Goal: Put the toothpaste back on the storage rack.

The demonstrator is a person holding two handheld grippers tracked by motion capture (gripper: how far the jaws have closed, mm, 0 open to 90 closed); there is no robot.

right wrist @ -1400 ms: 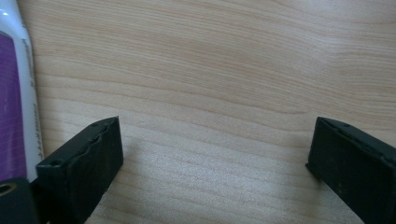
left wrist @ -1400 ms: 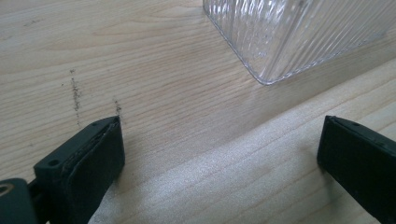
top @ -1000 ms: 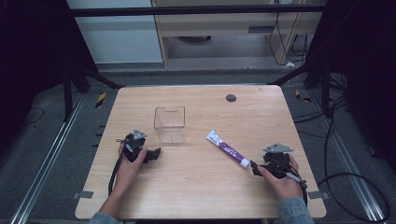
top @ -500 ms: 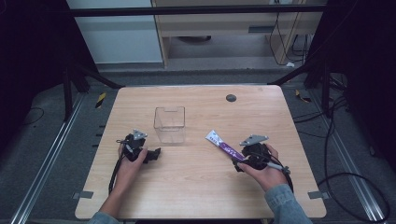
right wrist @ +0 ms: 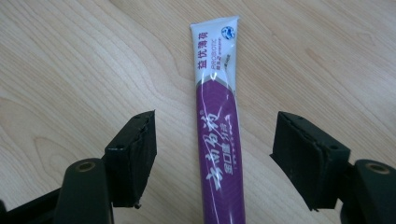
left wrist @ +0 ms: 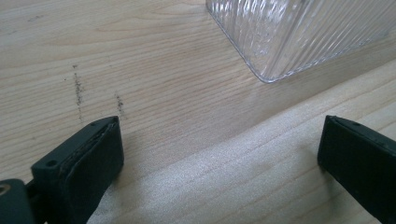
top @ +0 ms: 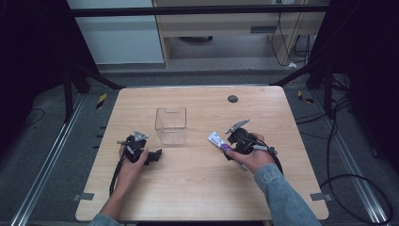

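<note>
Purple-and-white, the toothpaste tube (right wrist: 218, 126) lies flat on the wooden table (top: 197, 188) between our right gripper (right wrist: 215, 158)'s jaws, which have just been closing without touching it, long axis running away from us, while the left gripper (left wrist: 219, 154) gapes idle.

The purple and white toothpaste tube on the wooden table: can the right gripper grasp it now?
Probably yes: the right gripper straddles the purple and white toothpaste tube, closing jaws apart on each side, nothing between.

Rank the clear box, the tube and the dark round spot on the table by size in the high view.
1. Clear box, largest.
2. Tube, partly hidden under the right gripper, so it is longer than it looks.
3. Dark round spot, smallest.
</note>
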